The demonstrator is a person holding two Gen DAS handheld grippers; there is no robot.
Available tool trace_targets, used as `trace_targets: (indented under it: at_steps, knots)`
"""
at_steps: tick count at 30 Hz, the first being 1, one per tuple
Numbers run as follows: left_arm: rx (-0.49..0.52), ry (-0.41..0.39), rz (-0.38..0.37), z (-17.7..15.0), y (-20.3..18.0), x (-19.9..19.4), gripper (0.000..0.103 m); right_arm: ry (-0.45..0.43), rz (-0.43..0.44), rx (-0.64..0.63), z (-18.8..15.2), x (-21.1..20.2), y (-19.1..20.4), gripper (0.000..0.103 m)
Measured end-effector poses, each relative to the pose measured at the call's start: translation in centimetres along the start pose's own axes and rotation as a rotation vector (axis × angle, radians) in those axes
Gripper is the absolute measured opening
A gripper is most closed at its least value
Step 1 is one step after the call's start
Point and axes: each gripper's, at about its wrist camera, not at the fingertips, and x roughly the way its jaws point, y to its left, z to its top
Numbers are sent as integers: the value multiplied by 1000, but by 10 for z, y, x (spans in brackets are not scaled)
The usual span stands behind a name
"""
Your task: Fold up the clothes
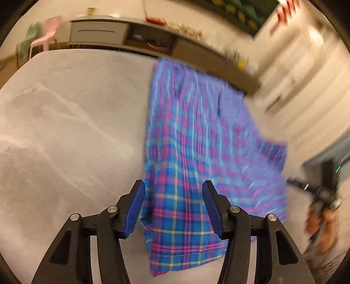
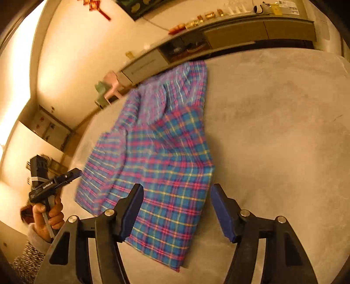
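Note:
A blue, pink and yellow plaid garment (image 1: 196,153) lies partly folded on the grey table (image 1: 65,131), reaching to the far edge. My left gripper (image 1: 174,209) is open and empty, held just above the garment's near hem. In the right wrist view the same garment (image 2: 161,166) lies on the table (image 2: 273,131). My right gripper (image 2: 177,213) is open and empty above the garment's near right edge. The right gripper shows blurred at the right of the left wrist view (image 1: 319,192). The left gripper shows at the left of the right wrist view (image 2: 54,183).
A long low cabinet (image 1: 166,43) with small items on top runs along the wall behind the table. A pink chair (image 1: 47,35) stands at the far left. A dark picture (image 1: 247,15) hangs on the wall.

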Motion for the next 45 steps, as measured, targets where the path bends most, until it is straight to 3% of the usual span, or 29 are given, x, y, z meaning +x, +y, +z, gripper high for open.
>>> trace_targets:
  at_steps: [2, 3, 5, 6, 9, 11, 13, 15, 19, 21, 25, 28, 32, 34, 36, 38, 39, 41, 43, 45]
  knots:
    - [71, -7, 49, -7, -14, 7, 16, -17, -48, -24, 31, -38, -18, 63]
    - [91, -17, 54, -9, -18, 4, 4, -30, -62, -43, 41, -52, -18, 38]
    - [94, -45, 47, -12, -20, -9, 1, -40, -95, -93, 56, -85, -7, 10]
    - [80, -57, 36, -14, -18, -16, 1, -63, -69, -108, 56, -103, 17, 6]
    - [8, -71, 5, -24, -3, -36, 1, -143, 91, -119, 75, -167, 101, 5]
    - [-13, -31, 32, -31, 10, -33, 1, -139, 170, -105, 118, -202, 80, 5]
    - [1, -12, 36, -36, 10, -22, 5, -73, 117, -59, 147, -204, 67, 5]
    - [28, -22, 50, -37, 5, -20, 6, -8, 45, -20, 133, -172, 54, 5]
    - [37, 29, 86, -33, -4, 0, 9, 5, 7, -45, 131, -154, 60, 6]
    - [50, 39, 102, -35, -7, 0, 9, 7, 21, -77, 136, -162, 71, 6]
    - [99, 91, 97, -45, -12, -8, 9, 108, -8, -184, 162, -213, 105, 7]
    - [222, 190, 82, -69, -20, -26, 11, 214, 2, -255, 144, -234, 121, 7]
    - [453, 154, 242, -99, -40, -71, 16, 394, 32, -468, 115, -268, 151, 8]
    - [425, 80, 263, -96, -37, -96, 26, 375, -14, -552, 105, -285, 157, 15]
    - [372, 14, 311, -87, -33, -112, 34, 280, -55, -505, 118, -307, 151, 21]
    - [318, -44, 346, -77, -29, -122, 34, 157, -75, -429, 131, -353, 168, 21]
    - [302, -52, 306, -75, -33, -120, 34, 101, -69, -382, 160, -354, 184, 21]
    - [283, -40, 176, -71, -47, -107, 34, 35, -29, -295, 182, -357, 186, 21]
    - [276, -20, 43, -71, -62, -91, 34, 57, 1, -252, 208, -320, 221, 21]
    - [312, 68, 4, -77, -83, -62, 34, 153, -71, -272, 228, -300, 241, 22]
